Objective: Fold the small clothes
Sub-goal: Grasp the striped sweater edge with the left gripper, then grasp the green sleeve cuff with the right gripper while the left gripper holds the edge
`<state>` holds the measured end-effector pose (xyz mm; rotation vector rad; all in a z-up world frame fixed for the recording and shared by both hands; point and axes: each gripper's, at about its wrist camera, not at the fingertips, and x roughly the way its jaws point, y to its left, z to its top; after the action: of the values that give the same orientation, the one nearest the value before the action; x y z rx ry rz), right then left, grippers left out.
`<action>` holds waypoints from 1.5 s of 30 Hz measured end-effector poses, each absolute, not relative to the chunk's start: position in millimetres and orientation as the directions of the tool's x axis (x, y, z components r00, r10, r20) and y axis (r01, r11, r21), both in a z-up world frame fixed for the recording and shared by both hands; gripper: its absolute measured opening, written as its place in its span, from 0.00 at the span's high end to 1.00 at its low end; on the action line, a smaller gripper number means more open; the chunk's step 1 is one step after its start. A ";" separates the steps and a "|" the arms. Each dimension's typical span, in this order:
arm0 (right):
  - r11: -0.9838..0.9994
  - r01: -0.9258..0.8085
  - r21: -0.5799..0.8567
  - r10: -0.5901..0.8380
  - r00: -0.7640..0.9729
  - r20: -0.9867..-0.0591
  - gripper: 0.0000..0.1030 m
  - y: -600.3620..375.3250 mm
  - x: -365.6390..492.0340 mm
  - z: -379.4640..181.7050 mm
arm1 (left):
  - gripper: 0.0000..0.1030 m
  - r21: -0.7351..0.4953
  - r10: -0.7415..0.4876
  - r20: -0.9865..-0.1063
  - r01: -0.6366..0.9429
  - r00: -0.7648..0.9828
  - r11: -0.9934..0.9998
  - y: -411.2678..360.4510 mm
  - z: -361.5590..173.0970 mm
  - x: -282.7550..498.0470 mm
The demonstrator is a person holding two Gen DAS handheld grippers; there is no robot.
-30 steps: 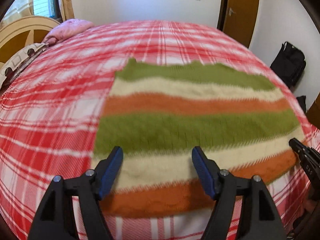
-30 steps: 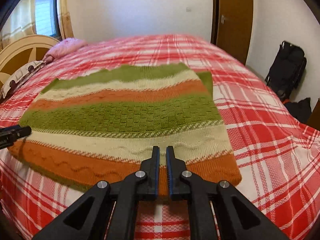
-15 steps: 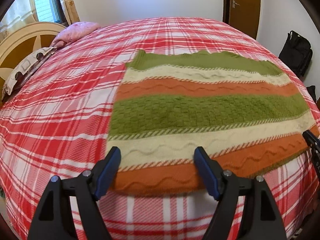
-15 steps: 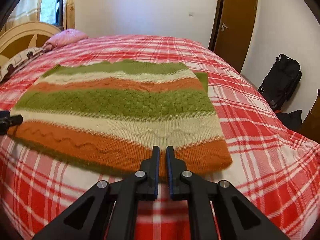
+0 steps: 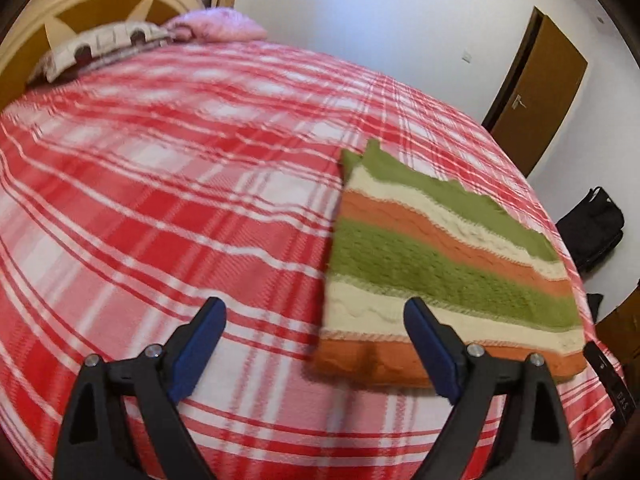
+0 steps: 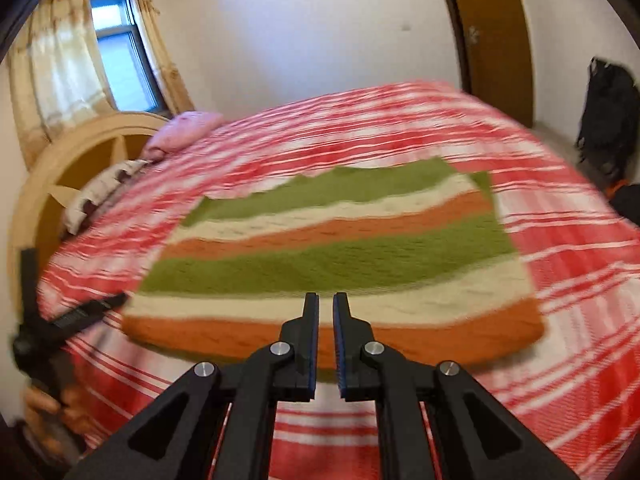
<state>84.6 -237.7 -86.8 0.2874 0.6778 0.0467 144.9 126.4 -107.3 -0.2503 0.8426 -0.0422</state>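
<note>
A knitted garment (image 5: 440, 264) striped green, cream and orange lies folded flat in a rectangle on the red plaid bedspread (image 5: 180, 200). My left gripper (image 5: 314, 308) hovers off the garment's near left corner. Its jaws are opening wide with nothing between them, and its right finger (image 5: 428, 336) hangs over the orange hem. In the right wrist view the garment (image 6: 332, 256) fills the middle. My right gripper (image 6: 325, 300) is shut and empty above the near orange edge. The left gripper (image 6: 80, 312) shows there at the far left, blurred.
A wooden headboard (image 5: 92, 4) with a patterned pillow (image 5: 100, 40) and a pink pillow (image 5: 216, 26) lies at the bed's far left. A brown door (image 5: 536, 96) and a black bag (image 5: 592, 228) on the floor stand to the right. A curtained window (image 6: 116, 52) is behind the headboard.
The left gripper has swung left and rolled, so the garment now sits at the right of its view, and its jaws stand wider. The right gripper has lifted and tilted. The garment has not moved.
</note>
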 end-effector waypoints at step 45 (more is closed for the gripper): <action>0.893 -0.427 -0.139 0.131 0.543 -0.829 0.55 5.1 338.8 -140.0 | 0.75 -0.441 -0.297 -0.667 -0.041 0.683 0.896 118.8 -139.6 160.3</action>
<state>338.8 5.1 -140.0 -0.3456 0.9430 0.3390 160.3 118.8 -139.6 -0.4484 0.8130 -0.1489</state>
